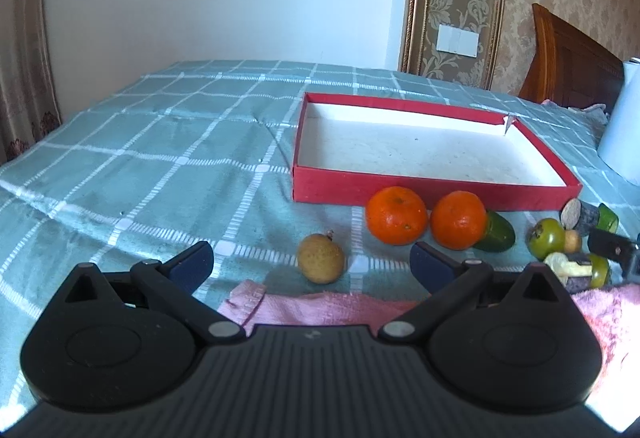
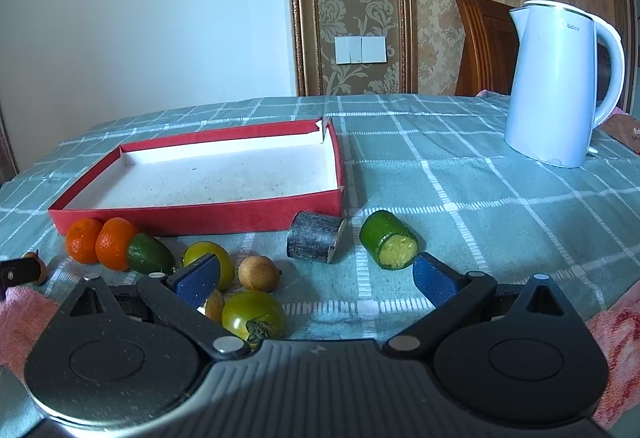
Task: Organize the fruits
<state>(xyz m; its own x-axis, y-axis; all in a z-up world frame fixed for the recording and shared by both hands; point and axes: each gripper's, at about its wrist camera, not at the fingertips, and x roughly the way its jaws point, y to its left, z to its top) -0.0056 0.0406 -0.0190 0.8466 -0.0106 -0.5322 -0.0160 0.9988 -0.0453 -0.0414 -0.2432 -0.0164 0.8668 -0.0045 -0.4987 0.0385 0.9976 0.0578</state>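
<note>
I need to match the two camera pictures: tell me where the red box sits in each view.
Left wrist view: the red box lies right of centre, beyond the two oranges.
Right wrist view: the red box lies left of centre, behind the same oranges.
Shared landmark: the white wall switch.

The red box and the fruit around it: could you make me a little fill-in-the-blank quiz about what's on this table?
1. The red box holds ___ fruit.
2. The number of oranges lying in front of the box is ___.
3. The white kettle stands ___ the box.
4. The left claw and the right claw are both ___.

Missing words: no; two; outside; open
</note>
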